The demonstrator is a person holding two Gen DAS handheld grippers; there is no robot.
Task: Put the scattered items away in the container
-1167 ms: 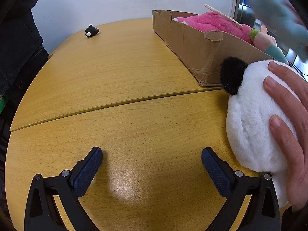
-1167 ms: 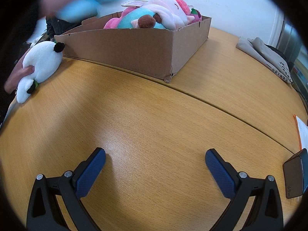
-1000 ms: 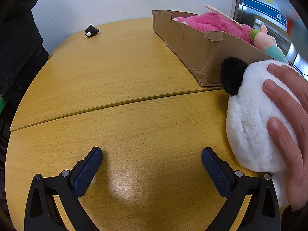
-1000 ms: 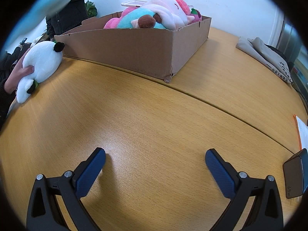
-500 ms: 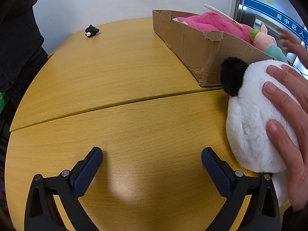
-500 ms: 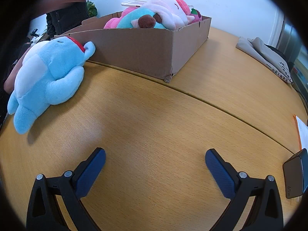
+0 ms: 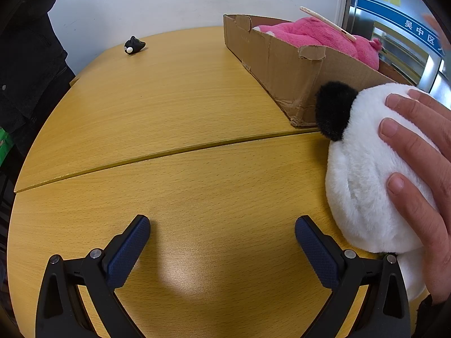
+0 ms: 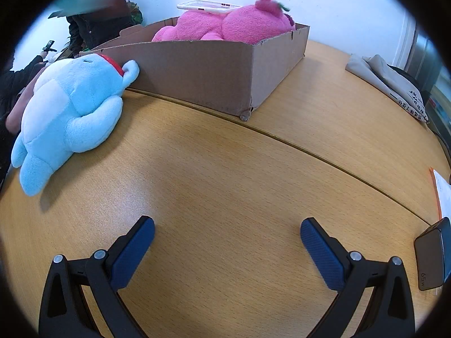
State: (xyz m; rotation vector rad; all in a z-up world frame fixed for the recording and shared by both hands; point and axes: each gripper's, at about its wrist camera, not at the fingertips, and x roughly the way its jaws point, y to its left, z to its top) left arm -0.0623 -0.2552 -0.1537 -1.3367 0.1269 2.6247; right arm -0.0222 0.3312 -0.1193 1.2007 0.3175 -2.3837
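Observation:
A cardboard box (image 8: 214, 70) stands at the back of the wooden table and holds a pink plush (image 8: 239, 25) with a white phone (image 8: 208, 6) on top. The box also shows in the left wrist view (image 7: 282, 64). A light blue plush (image 8: 67, 112) lies on the table against the box's left end. A white plush with a black ear (image 7: 366, 163) lies at the right in the left wrist view, with a bare hand (image 7: 417, 169) resting on it. My left gripper (image 7: 222, 242) is open and empty, just left of the white plush. My right gripper (image 8: 227, 242) is open and empty over bare table.
A small black toy (image 7: 134, 45) lies at the far table edge. A folded grey cloth (image 8: 386, 81) lies at the right. A dark charger block (image 8: 432, 256) and a paper (image 8: 442, 194) sit at the right edge. A person in dark clothes (image 8: 93, 25) stands behind the box.
The blue plush was set on the table against the box's left end. The teal and pale pink plush left the box, leaving the pink plush and phone. Both grippers have stayed still.

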